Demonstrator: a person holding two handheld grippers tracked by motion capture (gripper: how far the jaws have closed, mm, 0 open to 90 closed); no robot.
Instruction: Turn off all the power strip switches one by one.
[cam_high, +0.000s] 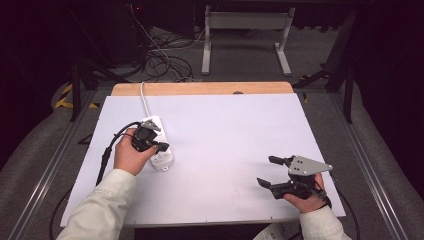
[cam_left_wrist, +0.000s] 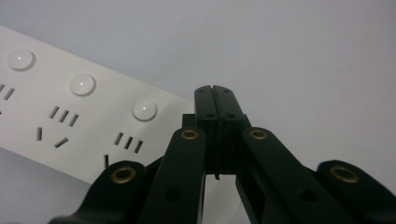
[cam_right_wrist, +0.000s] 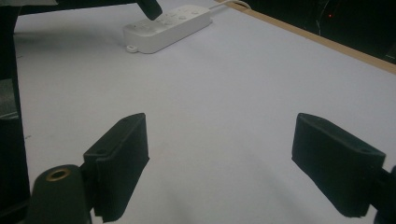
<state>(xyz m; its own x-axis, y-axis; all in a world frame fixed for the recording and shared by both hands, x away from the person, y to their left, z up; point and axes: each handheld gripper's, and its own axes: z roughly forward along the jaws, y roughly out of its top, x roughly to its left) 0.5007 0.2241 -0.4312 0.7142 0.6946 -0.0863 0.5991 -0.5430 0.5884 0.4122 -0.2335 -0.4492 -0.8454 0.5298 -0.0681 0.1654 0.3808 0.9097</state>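
**Closed jaws poised over the power strip's switches**

On the left side of the tabletop (cam_high: 225, 150), we hold the left gripper (cam_left_wrist: 217, 93) over the near end of the white power strip (cam_high: 159, 147), its jaws pressed fully together with nothing between them. We judge the step in hand to be pressing a switch with the closed tips, which hover just beside the nearest round button (cam_left_wrist: 144, 110). The next move calls for a small shift toward that button, then a straight push down. We keep the right gripper (cam_right_wrist: 219, 163) well apart over bare tabletop at the right, its jaws spread wide and empty.

As for looks, the strip is a long white block with three domed buttons in a row, a slotted socket by each, and a white cord (cam_high: 144, 100) leaving its far end.
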